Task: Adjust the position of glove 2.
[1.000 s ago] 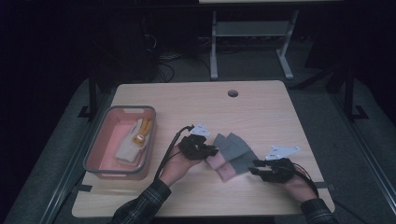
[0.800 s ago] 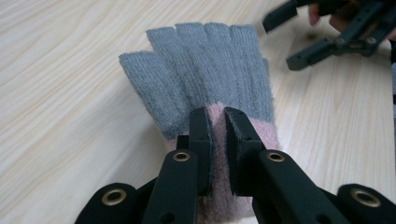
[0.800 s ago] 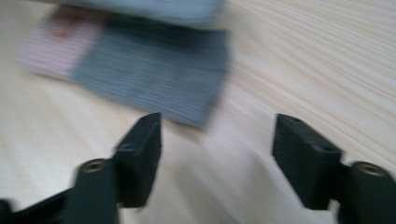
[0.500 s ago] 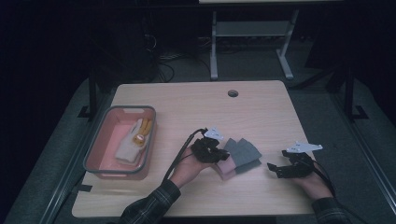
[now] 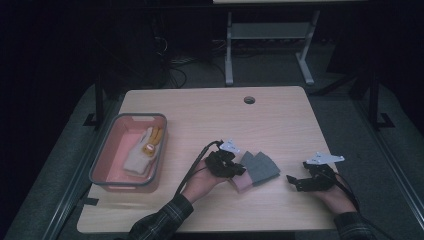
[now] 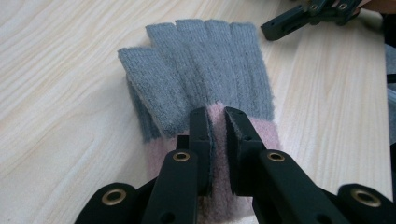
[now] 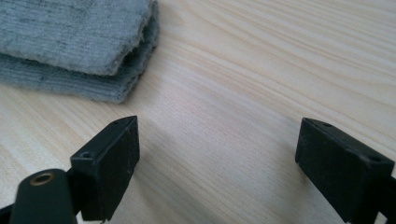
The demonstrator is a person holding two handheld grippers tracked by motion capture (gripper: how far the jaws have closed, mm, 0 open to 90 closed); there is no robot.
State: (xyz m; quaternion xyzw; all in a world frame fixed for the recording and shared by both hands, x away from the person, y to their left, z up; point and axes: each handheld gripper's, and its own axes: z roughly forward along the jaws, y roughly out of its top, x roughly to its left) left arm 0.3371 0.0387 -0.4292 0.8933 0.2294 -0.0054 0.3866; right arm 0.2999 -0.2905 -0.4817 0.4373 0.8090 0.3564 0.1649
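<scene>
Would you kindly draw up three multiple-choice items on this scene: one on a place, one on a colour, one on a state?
1. Where does the yellow and white glove lie?
A. in the pink bin
B. on the floor
C. at the table's round hole

2. What colour is the cuff of the grey glove?
A. green
B. pink
C. black

3. How does the right gripper stand?
A. shut on the cuff
B. shut on the bin's rim
C. open over bare wood

Answers:
1 A, it rests inside the bin at the table's left.
2 B, the left gripper pinches a pink band below the grey fingers.
3 C, its jaws have just been opening and stand wide apart with nothing between them.
</scene>
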